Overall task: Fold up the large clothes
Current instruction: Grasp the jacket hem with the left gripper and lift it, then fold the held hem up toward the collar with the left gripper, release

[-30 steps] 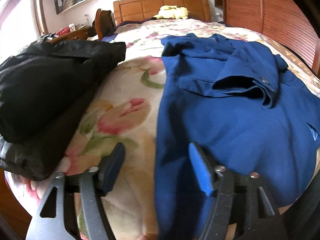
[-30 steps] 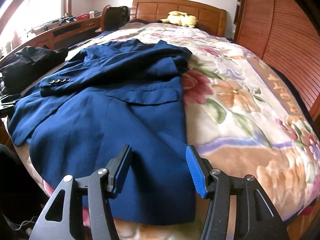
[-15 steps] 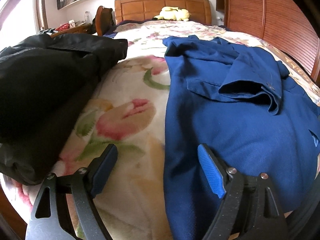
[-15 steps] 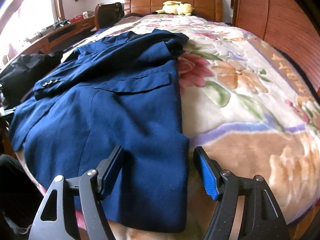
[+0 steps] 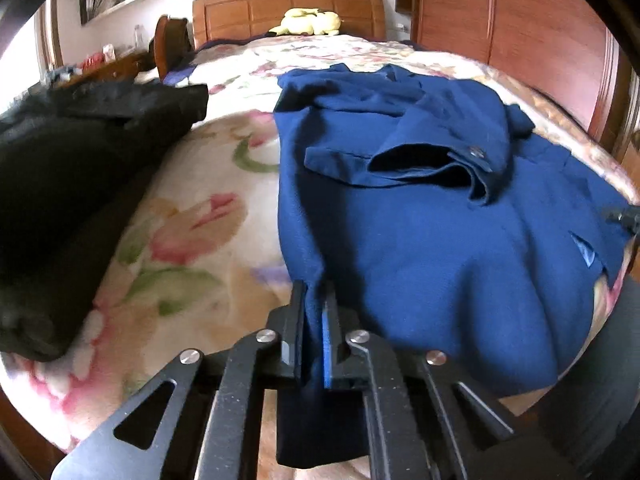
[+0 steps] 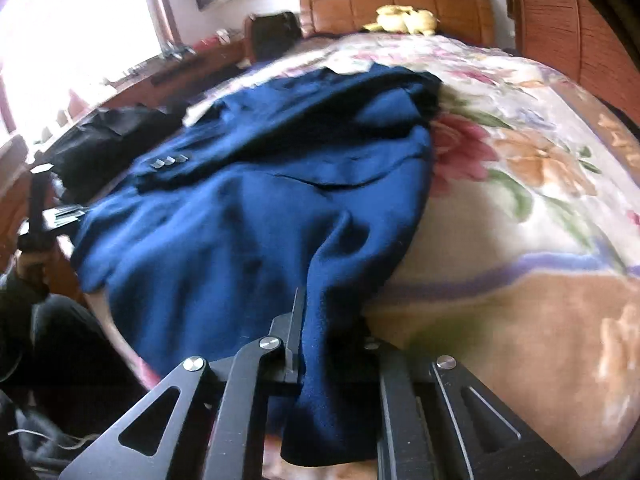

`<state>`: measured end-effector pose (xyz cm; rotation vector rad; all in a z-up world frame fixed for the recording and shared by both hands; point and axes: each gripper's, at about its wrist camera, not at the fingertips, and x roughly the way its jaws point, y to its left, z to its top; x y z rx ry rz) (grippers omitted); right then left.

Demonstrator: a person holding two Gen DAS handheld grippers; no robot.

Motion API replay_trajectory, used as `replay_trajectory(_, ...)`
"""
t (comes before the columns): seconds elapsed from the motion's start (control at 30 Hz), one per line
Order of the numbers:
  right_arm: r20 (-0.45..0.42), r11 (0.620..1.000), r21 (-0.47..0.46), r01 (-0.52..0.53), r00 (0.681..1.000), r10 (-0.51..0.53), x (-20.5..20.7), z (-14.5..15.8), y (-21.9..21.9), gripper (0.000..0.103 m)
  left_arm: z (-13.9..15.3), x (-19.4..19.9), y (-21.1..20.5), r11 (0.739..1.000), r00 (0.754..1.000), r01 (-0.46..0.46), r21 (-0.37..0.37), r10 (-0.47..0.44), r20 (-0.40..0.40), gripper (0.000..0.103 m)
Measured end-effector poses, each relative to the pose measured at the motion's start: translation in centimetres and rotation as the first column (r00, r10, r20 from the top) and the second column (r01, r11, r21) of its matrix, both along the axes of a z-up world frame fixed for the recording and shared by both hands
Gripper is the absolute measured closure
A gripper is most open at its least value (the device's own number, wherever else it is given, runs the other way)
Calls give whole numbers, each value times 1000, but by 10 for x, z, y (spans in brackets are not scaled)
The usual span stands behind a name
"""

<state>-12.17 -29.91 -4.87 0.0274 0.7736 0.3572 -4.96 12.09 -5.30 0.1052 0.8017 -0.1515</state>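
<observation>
A blue jacket [image 5: 420,240] [image 6: 240,232] lies spread on the bed, one sleeve folded across its front. My left gripper [image 5: 314,292] pinches the jacket's near left hem corner, its jaws closing onto the cloth, and the corner hangs down between the fingers. My right gripper [image 6: 324,320] grips the near right hem corner, its jaws closing with fabric bunched between them and draped over the right finger. Both corners are slightly lifted, pulling ridges into the cloth.
The bed's floral blanket [image 5: 192,240] [image 6: 520,200] lies under everything. A black garment [image 5: 80,160] [image 6: 108,136] is piled left of the jacket. A yellow plush toy [image 5: 310,22] rests by the headboard. A wooden wardrobe [image 5: 500,20] stands on the right, a desk [image 6: 168,68] on the left.
Both grippers were open over the jacket's near corners; now each has shut on its corner and raised the hem a little.
</observation>
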Motion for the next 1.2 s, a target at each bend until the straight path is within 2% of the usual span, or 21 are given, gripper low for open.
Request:
replay_trajectory(0.17,80,998,45,40,996,-43,-12,17,-10,96,22,-23,-10,1000,998,7,23,-8,63,99)
replay_trajectory(0.47,164,996,81,27,986,-40,-39,50,-21,97,77,-70,-12,1000,978,4,-29,2,210,99)
replay_trajectory(0.67,252,993,116,-8,967,-22,-73,87,-37,97,125,-107,-15,999,945,25,-41,-10,328,100)
replay_trajectory(0.77,305,991,130,-29,952,-12,-87,108,-46,97,152,-111,-18,998,925,47,-52,-24,380,100)
replay_trajectory(0.87,349,992,123,-42,937,-4,-85,128,-50,97,170,-97,-24,999,908,45,-26,-30,418,100)
replay_trajectory(0.97,371,992,115,-44,929,-2,-63,140,-50,97,182,-66,-29,998,903,58,-27,-41,428,100)
replay_trajectory(1.1,373,994,110,-28,928,-15,-9,149,-49,97,192,-12,-36,999,902,42,-8,-34,431,100)
replay_trajectory(1.2,357,995,102,-6,934,-31,46,145,-44,97,191,35,-38,1000,906,14,16,-19,423,100)
